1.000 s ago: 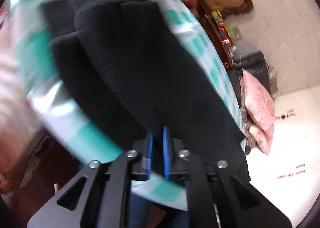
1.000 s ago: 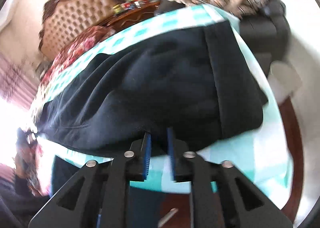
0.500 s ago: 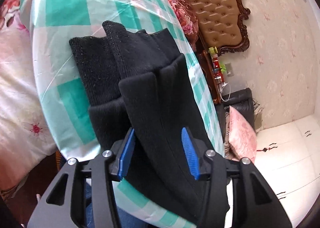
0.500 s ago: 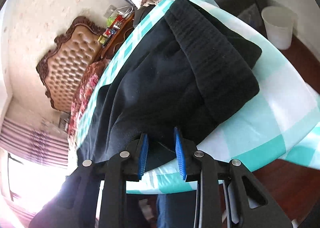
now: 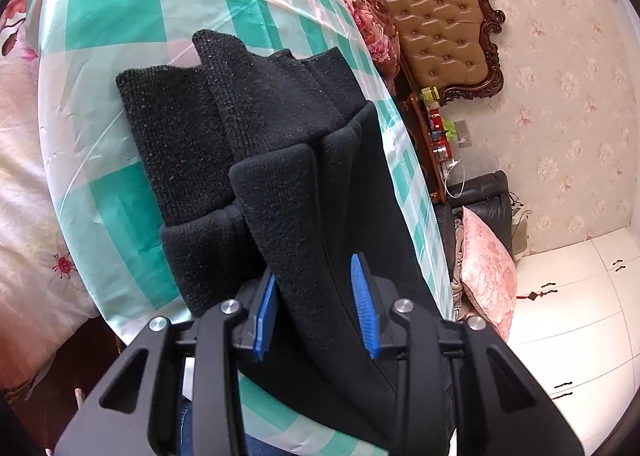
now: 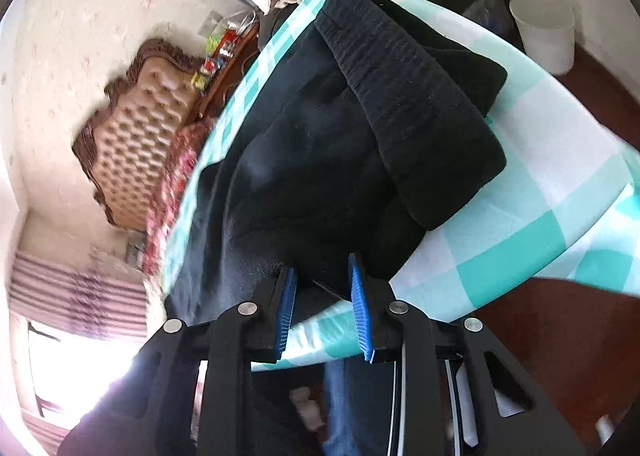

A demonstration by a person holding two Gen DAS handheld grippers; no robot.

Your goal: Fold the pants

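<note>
The pants lie across the checked surface, black and thick, with ribbed cuffs stacked at the far end in my left view and the ribbed waistband turned over on itself in my right view. My left gripper is spread, its blue pads either side of a raised fold of leg fabric; I cannot tell whether the pads touch it. My right gripper is also spread, at the near edge of the seat, just over the cloth's edge, holding nothing.

I judge this knit to be soft, fairly heavy and limp: it will sag and drag, not slide, and a pinch of one layer will peel the stack apart. So I would take hold through all layers at once, low on the fold edge on the left and at the thick waistband corner on the right, and lift both ends together.
</note>
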